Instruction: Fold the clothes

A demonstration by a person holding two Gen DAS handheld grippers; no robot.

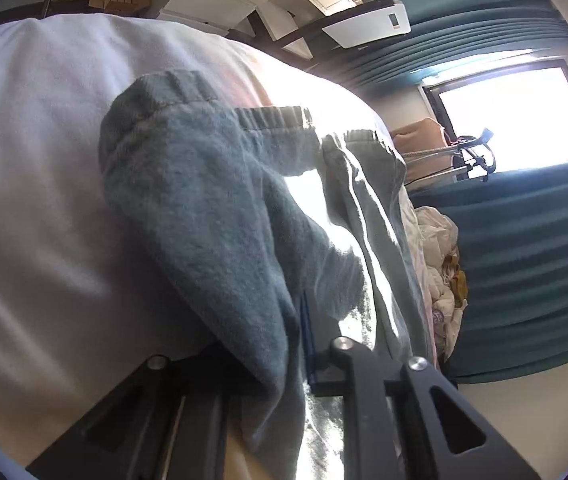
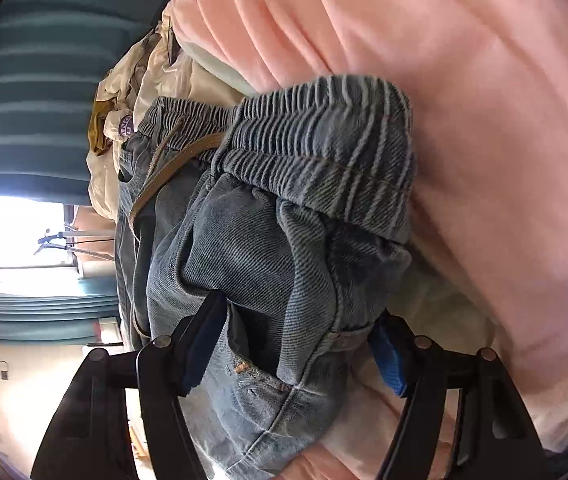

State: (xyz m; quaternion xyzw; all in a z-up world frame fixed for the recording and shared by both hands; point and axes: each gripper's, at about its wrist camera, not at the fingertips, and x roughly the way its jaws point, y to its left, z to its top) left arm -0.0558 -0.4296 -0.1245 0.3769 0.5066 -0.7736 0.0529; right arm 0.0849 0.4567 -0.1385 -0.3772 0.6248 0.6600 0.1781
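- Right gripper (image 2: 296, 344) was clamped on a thick bunch of the denim trousers (image 2: 284, 248), its blue pads (image 2: 390, 360) pressing the cloth from both sides just below the elastic waistband (image 2: 324, 140).
- Left gripper (image 1: 284, 364) was also pinching the same trousers (image 1: 212, 208); grey-blue cloth ran between its black fingers and draped over the near one, hiding most of the contact.
- Trousers were gathered and held at the waist end, the waistband uppermost in both views and a brown drawstring (image 2: 172, 172) hanging loose at the front. Legs were out of sight.
- Judged step: the garment was lifted by its waist and had not been laid flat; no fold showed.
- Next move, by judgement, calls for spreading the two grips apart to draw the waistband straight, then lowering the trousers onto the bed so the legs lie together.
- Risk noted: the bunched grip could leave the cloth twisted.
- Behind the trousers lay pink-and-white bedding (image 2: 464, 100); a heap of pale clothes (image 2: 132, 92) sat just beside them, with teal curtains (image 1: 524, 240) and a bright window (image 1: 516, 108) beyond.
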